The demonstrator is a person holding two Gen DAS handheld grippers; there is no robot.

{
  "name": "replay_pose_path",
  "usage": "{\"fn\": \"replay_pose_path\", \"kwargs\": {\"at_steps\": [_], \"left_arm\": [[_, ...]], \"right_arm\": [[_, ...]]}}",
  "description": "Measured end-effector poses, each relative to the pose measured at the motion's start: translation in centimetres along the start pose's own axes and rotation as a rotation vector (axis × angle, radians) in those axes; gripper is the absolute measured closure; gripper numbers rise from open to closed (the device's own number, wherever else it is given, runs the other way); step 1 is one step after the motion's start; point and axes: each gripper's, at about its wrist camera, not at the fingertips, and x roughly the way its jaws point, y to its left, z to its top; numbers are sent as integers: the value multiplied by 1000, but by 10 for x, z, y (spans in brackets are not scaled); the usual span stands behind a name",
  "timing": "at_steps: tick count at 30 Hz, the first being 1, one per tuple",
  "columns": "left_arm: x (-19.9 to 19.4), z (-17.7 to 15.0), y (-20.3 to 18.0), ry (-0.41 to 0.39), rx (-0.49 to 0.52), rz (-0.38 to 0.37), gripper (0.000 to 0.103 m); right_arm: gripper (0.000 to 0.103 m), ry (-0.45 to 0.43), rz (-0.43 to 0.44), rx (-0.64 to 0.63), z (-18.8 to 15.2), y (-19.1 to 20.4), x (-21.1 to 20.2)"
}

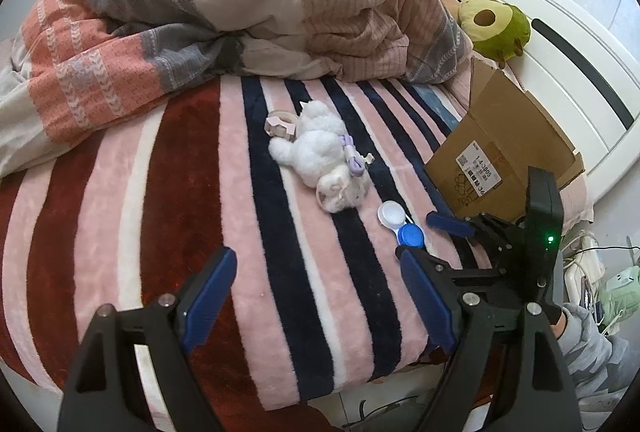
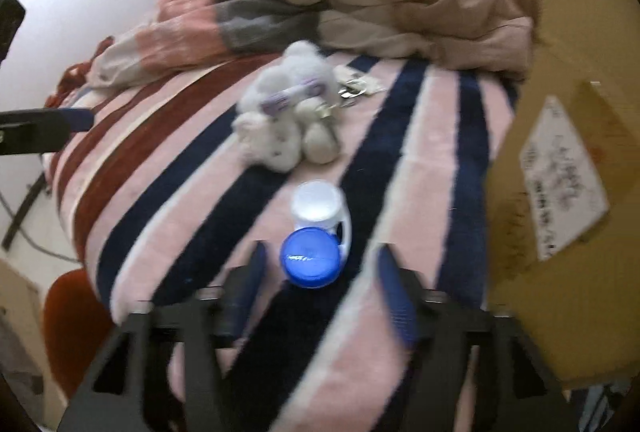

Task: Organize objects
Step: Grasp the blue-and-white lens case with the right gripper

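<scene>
Brown cardboard box (image 1: 506, 148), white label (image 1: 478, 172) partly readable "1-4-3005".

Right gripper (image 2: 320, 272) at lower centre, jaws apart, nothing clamped. Lens case (image 2: 316, 232), blue and white caps, lies on striped blanket (image 2: 400, 160) just ahead of the fingers. White plush toy (image 2: 288, 112) mid-frame. Cardboard box (image 2: 560, 192) at right edge
</scene>
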Motion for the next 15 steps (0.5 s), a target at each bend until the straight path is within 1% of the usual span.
{"fn": "replay_pose_path", "kwargs": {"at_steps": [1,3,5,6,7,8,9,12,15], "left_arm": [[0,0,0,1,1,2,21],[-1,0,-1,0,1,2,21],[0,0,-1,1,3,1,21],[0,1,-2,2,5,1,21],[0,0,-3,3,5,1,21],[0,1,-3,5,6,1,21],[1,1,-3,7,7,2,21],[1,1,-4,12,10,5,21],[0,2,-5,13,13,-3,21]], "right_arm": [[38,-8,0,2,0,1,-1],[38,-11,-29,-10,1,3,2],[42,-10,-18,-14,1,6,7],[54,-9,-13,-14,0,6,9],[63,-9,-26,-19,-1,8,12],[66,-14,-44,-27,-2,9,14],[75,-21,-53,-28,-5,9,13],[75,-35,-47,-33,-5,8,10],[75,-44,-6,-90,-2,16,3]]}}
